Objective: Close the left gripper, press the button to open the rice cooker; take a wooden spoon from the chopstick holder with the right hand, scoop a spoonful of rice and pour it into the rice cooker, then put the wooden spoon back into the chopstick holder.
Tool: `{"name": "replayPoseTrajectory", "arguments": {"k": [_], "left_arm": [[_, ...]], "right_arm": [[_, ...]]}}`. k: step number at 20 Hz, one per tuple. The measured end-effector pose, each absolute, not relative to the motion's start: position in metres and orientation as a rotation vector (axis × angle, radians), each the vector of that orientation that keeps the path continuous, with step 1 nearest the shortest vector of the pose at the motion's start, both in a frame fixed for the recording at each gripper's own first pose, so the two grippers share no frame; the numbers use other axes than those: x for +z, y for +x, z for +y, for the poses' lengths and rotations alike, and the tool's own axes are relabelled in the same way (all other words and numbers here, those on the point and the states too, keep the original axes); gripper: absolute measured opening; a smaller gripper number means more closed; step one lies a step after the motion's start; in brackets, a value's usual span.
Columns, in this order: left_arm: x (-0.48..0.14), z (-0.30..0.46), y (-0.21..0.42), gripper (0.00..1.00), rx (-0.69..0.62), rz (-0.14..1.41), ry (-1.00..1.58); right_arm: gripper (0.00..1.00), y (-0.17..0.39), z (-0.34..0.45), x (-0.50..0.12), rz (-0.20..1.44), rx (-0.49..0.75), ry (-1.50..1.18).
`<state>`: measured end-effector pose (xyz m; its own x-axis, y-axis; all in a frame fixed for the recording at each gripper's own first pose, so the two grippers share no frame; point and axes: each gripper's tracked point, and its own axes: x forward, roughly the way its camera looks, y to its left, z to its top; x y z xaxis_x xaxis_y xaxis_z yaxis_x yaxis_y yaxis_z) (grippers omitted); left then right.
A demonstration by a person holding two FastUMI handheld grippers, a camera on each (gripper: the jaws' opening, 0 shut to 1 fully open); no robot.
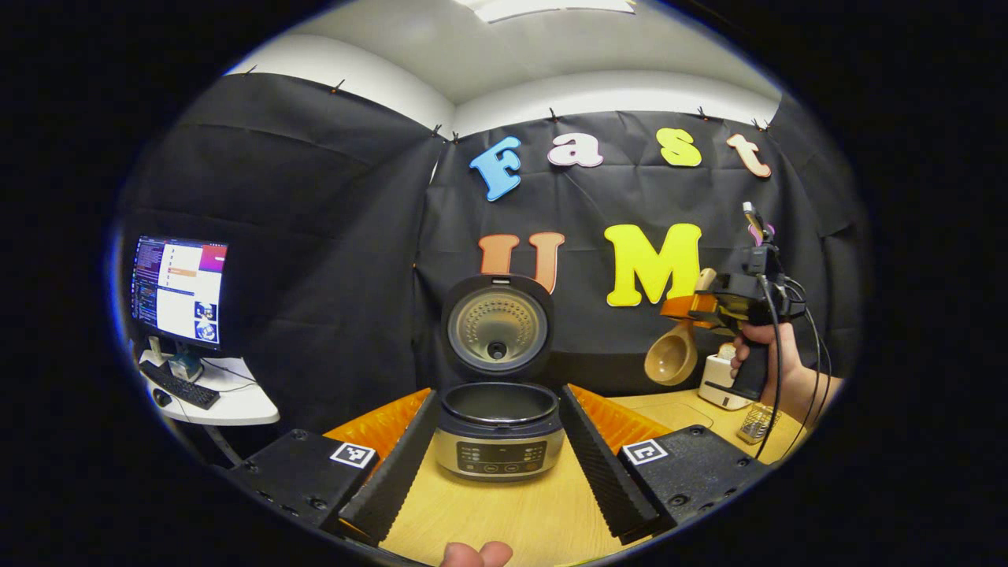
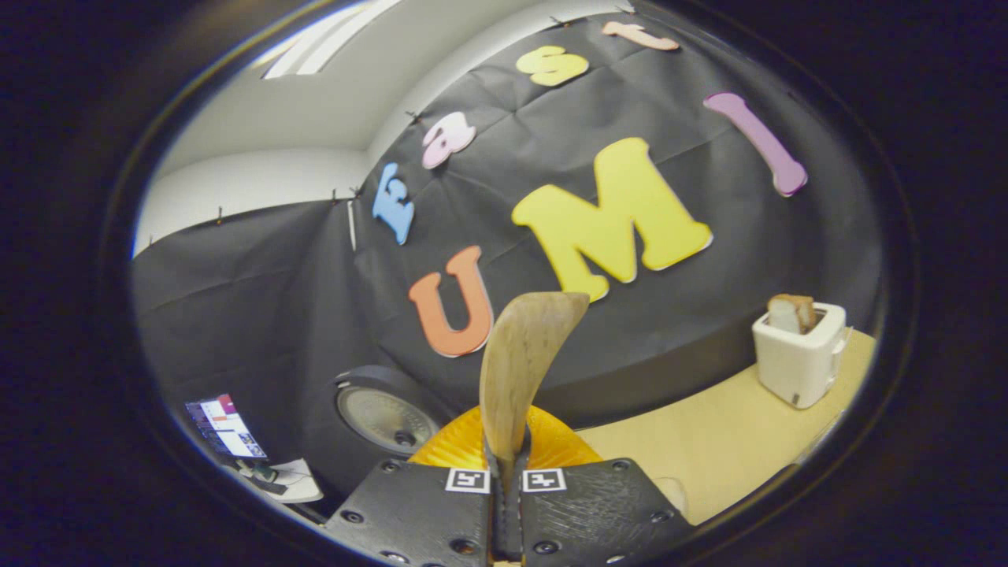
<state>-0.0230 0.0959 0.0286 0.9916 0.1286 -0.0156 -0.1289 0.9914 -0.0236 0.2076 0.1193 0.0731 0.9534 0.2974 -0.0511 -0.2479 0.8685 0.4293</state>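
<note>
in the right gripper view the right gripper [image 2: 505,480] has its two black ridged fingers [image 2: 429,516] drawn together on the pale wooden spoon [image 2: 520,370], clamped on the narrow part of it. the spoon rises straight toward twelve o'clock from between them, seen edge-on. at three o'clock one white toaster [image 2: 799,354] with a slice of bread [image 2: 791,313] stands on the light wooden table [image 2: 709,449].

in the left gripper view the left gripper [image 1: 496,472] has its two fingers spread wide apart, holding nothing. between them, toward twelve o'clock, sits the one silver and black rice cooker [image 1: 498,429], its round lid [image 1: 496,327] standing open and upright above the pot. the fingers are apart from the cooker, one on each side.

at three o'clock in that view a hand [image 1: 760,350] holds the right gripper in the air, well apart from the cooker; the spoon's bowl hangs below it, facing the camera. just below it is a wire mesh holder [image 1: 757,424] on the table. one monitor [image 1: 179,290] and one keyboard [image 1: 179,386] sit at nine o'clock.
</note>
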Motion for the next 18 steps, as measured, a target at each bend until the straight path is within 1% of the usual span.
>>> {"name": "replayPoseTrajectory", "arguments": {"k": [4, 10, 11, 12, 18], "left_arm": [[0.022, 0.070, -0.016, 0.98, 0.093, 0.025, -0.005], [0.014, 0.046, -0.009, 0.98, 0.071, 0.028, -0.005], [0.013, 0.045, -0.008, 0.98, 0.071, 0.026, -0.005], [0.012, 0.043, -0.007, 0.98, 0.071, 0.027, -0.006], [0.007, 0.044, -0.005, 0.98, 0.076, 0.035, -0.013]], "right_arm": [[0.00, 0.193, 0.002, 0.071, 0.067, 0.115, 0.365], [0.00, 0.167, -0.112, 0.040, 0.097, -0.035, 0.314], [0.02, 0.166, -0.128, 0.034, 0.104, -0.061, 0.307], [0.00, 0.164, -0.137, 0.027, 0.112, -0.075, 0.303], [0.00, 0.172, -0.158, -0.029, 0.166, -0.139, 0.244]]}}
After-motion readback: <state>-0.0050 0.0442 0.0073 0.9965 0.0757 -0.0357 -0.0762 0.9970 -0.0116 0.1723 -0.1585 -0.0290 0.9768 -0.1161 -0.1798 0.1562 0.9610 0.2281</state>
